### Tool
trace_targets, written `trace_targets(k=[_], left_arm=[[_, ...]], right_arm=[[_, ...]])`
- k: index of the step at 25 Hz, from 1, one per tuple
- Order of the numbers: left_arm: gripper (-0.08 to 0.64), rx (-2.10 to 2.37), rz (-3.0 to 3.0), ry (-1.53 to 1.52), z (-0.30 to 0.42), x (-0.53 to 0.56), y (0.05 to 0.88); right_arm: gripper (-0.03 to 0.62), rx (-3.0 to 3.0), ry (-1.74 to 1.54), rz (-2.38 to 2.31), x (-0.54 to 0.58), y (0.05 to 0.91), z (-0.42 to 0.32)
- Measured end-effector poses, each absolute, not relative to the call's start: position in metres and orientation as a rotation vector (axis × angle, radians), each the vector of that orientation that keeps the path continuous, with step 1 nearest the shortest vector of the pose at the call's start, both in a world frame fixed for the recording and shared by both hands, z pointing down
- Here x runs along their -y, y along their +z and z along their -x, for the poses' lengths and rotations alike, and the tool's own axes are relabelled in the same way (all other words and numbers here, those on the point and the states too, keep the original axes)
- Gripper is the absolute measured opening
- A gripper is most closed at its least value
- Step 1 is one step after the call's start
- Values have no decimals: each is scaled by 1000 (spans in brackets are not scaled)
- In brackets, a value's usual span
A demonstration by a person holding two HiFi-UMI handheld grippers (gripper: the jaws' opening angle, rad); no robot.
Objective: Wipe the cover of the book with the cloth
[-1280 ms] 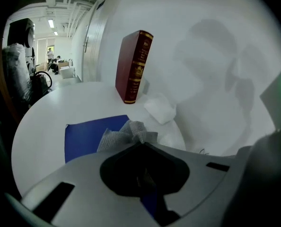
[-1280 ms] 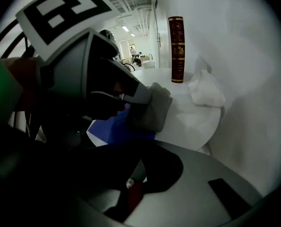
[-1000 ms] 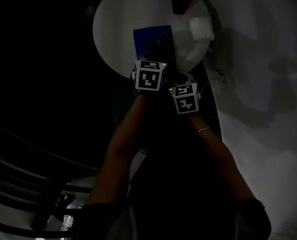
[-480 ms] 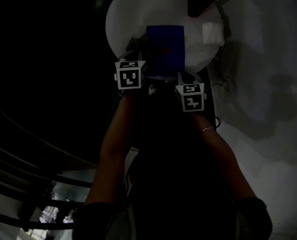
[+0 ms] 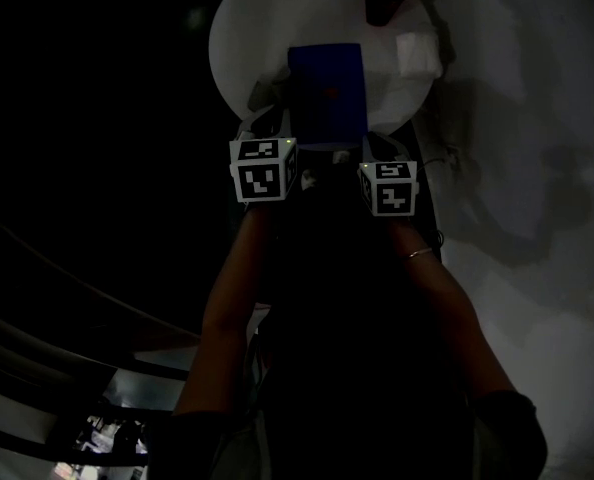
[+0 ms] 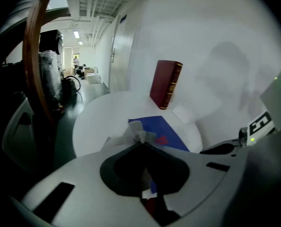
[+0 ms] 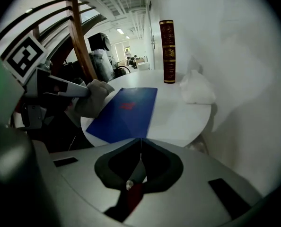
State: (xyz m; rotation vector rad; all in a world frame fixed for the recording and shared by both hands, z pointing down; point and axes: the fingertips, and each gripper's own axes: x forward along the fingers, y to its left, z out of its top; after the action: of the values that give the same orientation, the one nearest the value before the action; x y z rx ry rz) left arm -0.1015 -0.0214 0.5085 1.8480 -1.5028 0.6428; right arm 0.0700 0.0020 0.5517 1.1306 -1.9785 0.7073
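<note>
Head view: round white table (image 5: pixel 247 48) by wall (image 5: pixel 537 118), blue book (image 5: pixel 327 88); left fingers (image 6: pixel 86 167) on cloth (image 6: pixel 136 132), right fingers (image 7: pixel 79 161) together.

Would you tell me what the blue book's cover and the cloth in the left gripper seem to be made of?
The blue book cover looks like smooth matte card or paper: flat, even colour, no glare. The cloth in the left gripper looks like soft grey fabric, perhaps woven: it crumples into folds.
</note>
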Motion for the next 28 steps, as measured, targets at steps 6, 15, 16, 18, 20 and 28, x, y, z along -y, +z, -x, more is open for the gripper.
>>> trace_targets(k=[6,15,16,18,20,28], left_arm=[[23,1270,-2044,653,2,18,495],[23,1083,-2029,749,-58,7,533],[23,1082,-2018,760,-58,6,537],[23,1092,-2002,767,-55,6,542],[23,1118,-1990,758,-48,10,547],[23,1203,-1879,681,-12,10,562]], right_arm=[[29,1942,730,-1212,-21,550,-91],[29,1914,785,-1270,-38,549,-107],[29,1919,782,-1266,-38,549,-106],[29,1928,767,-1252,-35,549,-103],[29,1932,750,-1235,-29,551,-100],[29,1936,682,-1122,-11,567,-82]])
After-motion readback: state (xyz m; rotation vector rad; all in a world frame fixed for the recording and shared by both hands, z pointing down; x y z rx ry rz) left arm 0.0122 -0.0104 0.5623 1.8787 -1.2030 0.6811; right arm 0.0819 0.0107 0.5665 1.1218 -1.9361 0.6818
